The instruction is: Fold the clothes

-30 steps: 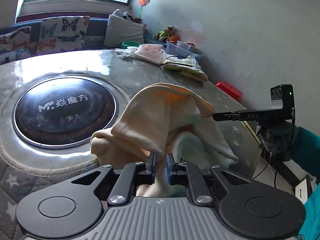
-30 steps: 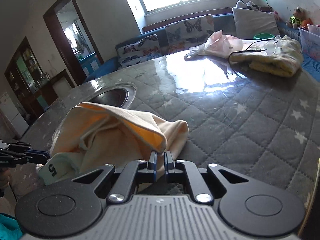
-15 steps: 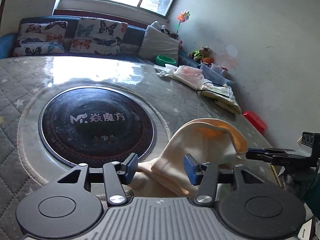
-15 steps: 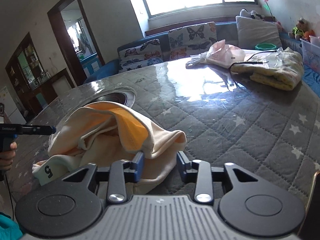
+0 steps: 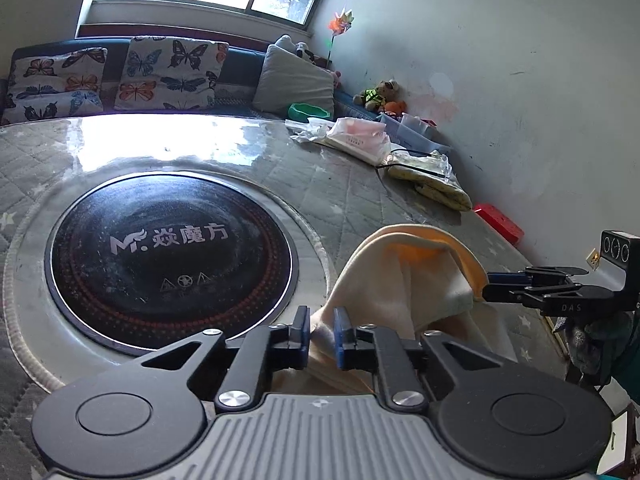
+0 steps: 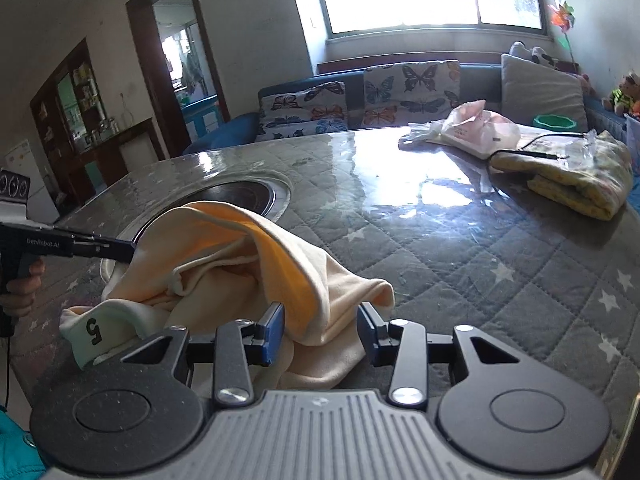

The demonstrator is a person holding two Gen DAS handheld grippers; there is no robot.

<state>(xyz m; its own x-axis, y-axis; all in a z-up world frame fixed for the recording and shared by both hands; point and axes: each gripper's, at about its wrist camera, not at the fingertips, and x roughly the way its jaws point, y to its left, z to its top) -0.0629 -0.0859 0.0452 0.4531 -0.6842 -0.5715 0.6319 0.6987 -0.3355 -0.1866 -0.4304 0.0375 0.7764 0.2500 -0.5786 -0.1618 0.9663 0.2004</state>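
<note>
Left wrist view shows the left gripper (image 5: 321,332) with its blue-padded jaws drawn close on a fold of the cream garment (image 5: 404,280), pinching the cloth between them. That garment sits bunched in a raised heap near the tabletop's (image 5: 352,184) near edge, just beside the round black cooktop (image 5: 168,256) set into the middle. Its yellow-orange lining shows under the top fold. From the right wrist view, the right gripper (image 6: 320,334) has its jaws spread wide, one on either side of the garment's near end; the cloth lies between them, and whether the pads touch it I cannot tell. A white tab printed with the number 5 (image 6: 93,330) hangs at the heap's left side in that view. Across the quilted, star-patterned surface, near the far right edge, lie a folded yellow blanket (image 6: 580,176) and a pink-and-white plastic bag (image 6: 472,128), well apart from the garment. Butterfly cushions (image 6: 408,92) line the sofa beyond the far edge.
</note>
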